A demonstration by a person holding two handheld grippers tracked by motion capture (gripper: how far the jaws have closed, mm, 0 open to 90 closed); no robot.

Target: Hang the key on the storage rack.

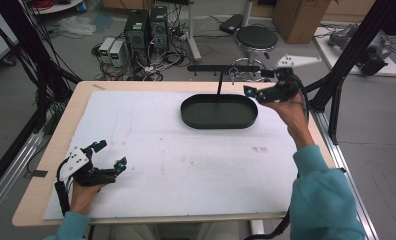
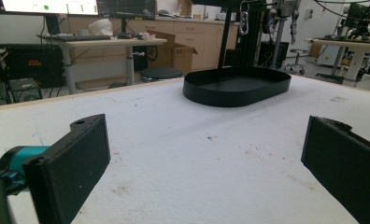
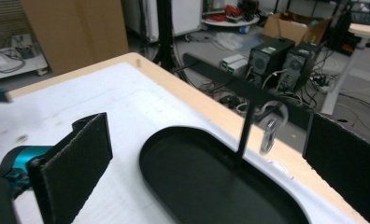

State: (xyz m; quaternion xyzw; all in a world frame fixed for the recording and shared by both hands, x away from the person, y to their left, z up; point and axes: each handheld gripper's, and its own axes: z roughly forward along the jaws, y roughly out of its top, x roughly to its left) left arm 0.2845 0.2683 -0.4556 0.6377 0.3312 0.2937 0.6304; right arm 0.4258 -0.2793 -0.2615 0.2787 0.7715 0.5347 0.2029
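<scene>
Now, from the high view, the right gripper [image 1: 260, 84] is seen held up at the far right end of the black oval tray [image 1: 219, 121], its jaws spread with nothing between them. A silver carabiner [image 1: 234, 73] is seen hanging from the crossbar of the black stand [image 1: 219, 84] that rises out of the tray. Down at the near left, the left gripper [image 1: 112, 155] is rested on the desk [image 1: 186, 165], jaws spread and empty.

Over in the left gripper view, the tray is seen well ahead, the carabiner [image 2: 243, 24] above it.

Lastly, in the right gripper view, the carabiner [image 3: 269, 132] is framed between the wide jaws, untouched, beside the stand's post, above the tray's far rim [image 3: 183, 135].
</scene>
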